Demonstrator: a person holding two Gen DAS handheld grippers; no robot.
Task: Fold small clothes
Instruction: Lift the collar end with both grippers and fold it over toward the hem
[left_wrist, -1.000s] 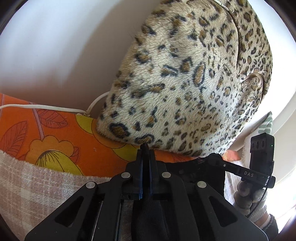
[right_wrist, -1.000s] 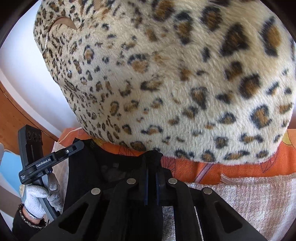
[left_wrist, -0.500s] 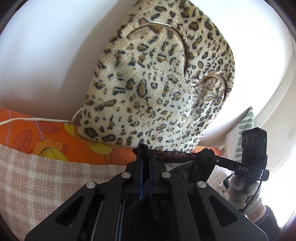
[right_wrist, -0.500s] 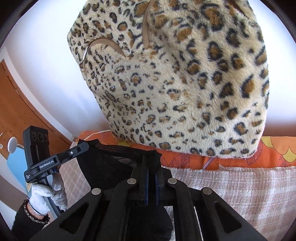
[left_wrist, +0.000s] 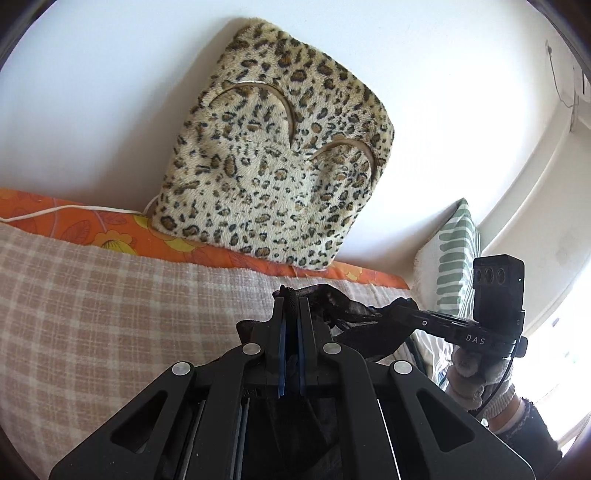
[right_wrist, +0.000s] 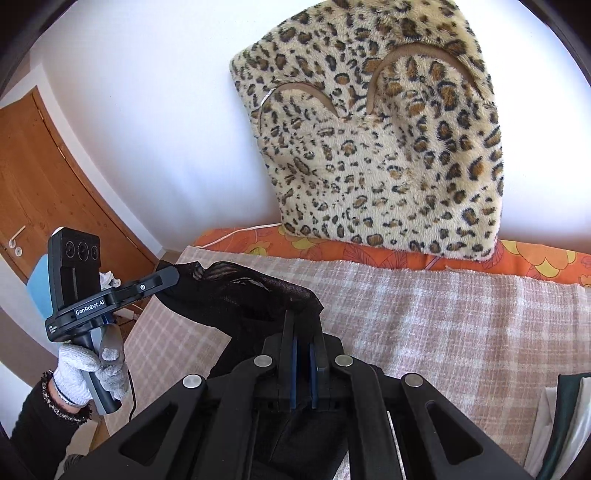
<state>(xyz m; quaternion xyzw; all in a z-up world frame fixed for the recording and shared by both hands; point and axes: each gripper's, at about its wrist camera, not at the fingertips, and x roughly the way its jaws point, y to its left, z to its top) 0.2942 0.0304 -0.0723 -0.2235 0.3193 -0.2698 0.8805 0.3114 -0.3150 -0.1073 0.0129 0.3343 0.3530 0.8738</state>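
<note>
You are pinching a black mesh garment (right_wrist: 255, 291) in both the left hand-held gripper (left_wrist: 290, 314) and right hand-held gripper (right_wrist: 303, 325), suspending it above the checked bed cover (right_wrist: 424, 314) so it is hanging taut for folding.

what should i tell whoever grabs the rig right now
Left gripper: shut on one edge of the black mesh garment.
Right gripper: shut on the opposite edge.
The garment hangs stretched between them, above the checked blanket, in front of the leopard cushion.
Done: garment picked up and spread.
Left: lay it flat, fold it.
</note>
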